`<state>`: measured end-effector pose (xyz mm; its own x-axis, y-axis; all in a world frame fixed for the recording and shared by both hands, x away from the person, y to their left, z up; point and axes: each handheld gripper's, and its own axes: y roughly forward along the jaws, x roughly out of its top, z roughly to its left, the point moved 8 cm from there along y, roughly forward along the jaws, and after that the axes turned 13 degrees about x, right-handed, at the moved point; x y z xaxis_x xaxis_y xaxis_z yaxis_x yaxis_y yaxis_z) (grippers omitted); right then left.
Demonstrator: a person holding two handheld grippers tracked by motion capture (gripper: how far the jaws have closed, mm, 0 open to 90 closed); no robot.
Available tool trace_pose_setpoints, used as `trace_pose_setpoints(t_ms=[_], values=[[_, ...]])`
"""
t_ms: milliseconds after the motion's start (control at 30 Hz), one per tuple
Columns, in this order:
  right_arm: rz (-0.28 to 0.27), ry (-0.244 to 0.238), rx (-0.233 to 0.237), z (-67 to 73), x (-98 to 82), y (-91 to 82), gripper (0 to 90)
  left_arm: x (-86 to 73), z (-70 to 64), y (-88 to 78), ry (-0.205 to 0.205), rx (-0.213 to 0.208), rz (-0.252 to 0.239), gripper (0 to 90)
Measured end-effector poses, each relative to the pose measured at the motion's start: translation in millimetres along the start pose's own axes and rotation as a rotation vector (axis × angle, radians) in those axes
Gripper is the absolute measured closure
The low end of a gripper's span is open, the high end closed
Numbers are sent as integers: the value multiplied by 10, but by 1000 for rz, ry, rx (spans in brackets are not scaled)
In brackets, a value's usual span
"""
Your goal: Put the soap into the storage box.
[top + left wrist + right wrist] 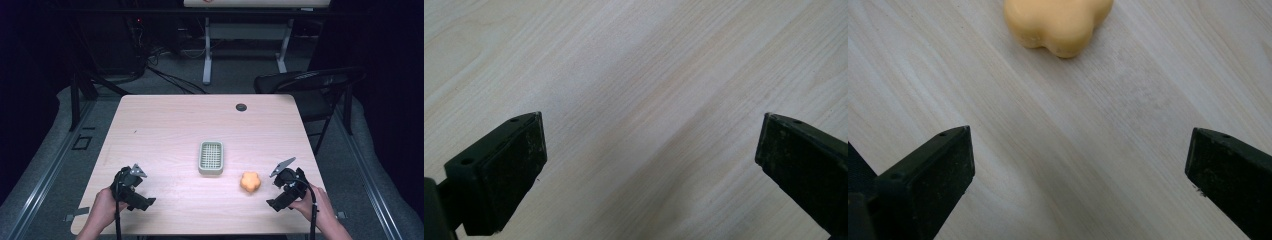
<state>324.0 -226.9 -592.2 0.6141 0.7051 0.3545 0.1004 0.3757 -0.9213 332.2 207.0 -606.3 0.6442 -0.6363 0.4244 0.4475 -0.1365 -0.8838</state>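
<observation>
An orange flower-shaped soap lies on the light wooden table, just right of a pale green slatted soap dish. In the right gripper view the soap sits ahead of the jaws, apart from them. My right gripper rests near the table's front right, a little right of the soap, and stands open over bare wood. My left gripper is held near the front left and is open with nothing between its pads.
A round dark grommet sits near the table's far edge. Behind the right corner stands a black chair. Cables and a white table frame lie on the floor beyond.
</observation>
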Motion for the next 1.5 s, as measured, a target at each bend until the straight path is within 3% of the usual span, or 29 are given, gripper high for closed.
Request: trace_pose_setpoints(t_ms=[100,133,367,500,867,1100,1500], values=[[-27,3,17,33,63,39,0,-6,1,0,-3,-3,1,2],[-5,-11,9,27,68,23,0,-10,3,-2,-5,-1,3,3],[-36,-42,25,114,260,77,0,-3,0,0,2,1,2,2],[-27,-50,32,134,308,120,0,-9,6,2,-4,0,6,2],[-13,-55,53,94,442,219,0,-19,5,7,-1,-1,13,2],[-16,-59,51,72,550,331,0,-21,-4,12,0,-8,17,1],[28,-50,36,10,650,474,0,-21,-9,19,1,-10,19,0]])
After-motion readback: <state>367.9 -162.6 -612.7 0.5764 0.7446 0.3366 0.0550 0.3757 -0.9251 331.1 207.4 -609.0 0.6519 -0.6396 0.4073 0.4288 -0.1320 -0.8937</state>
